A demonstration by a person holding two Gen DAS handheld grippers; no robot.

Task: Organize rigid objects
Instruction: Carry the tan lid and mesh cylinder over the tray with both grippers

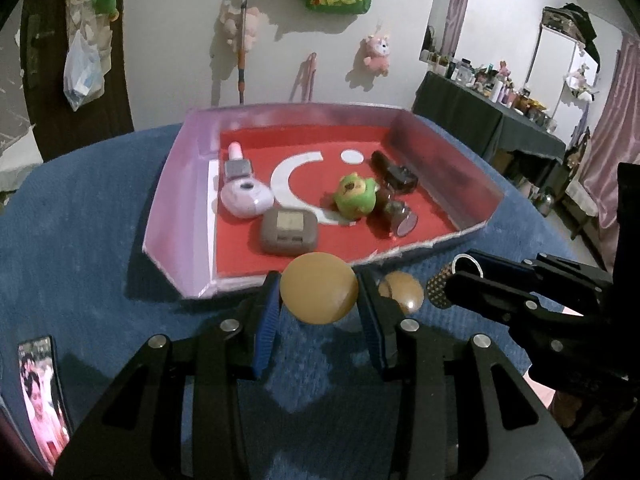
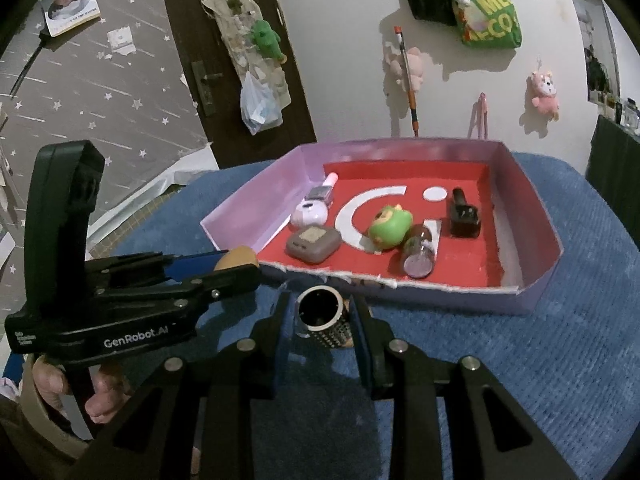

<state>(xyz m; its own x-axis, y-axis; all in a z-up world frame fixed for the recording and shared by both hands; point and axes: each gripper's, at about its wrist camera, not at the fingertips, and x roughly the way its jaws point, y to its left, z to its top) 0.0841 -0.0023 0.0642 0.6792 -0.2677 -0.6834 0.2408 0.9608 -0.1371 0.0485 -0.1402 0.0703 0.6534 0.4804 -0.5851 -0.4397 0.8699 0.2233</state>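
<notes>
While the left gripper clamps a tan egg and the right gripper clamps a dotted tube, both hang just short of the tray, apparently bound for it.

A tan, egg-shaped piece sits clamped between the left gripper fingers, a black dotted cylinder, open end up, between the right gripper fingers, and a second tan piece, perhaps round, lies just right of the left gripper.
</notes>
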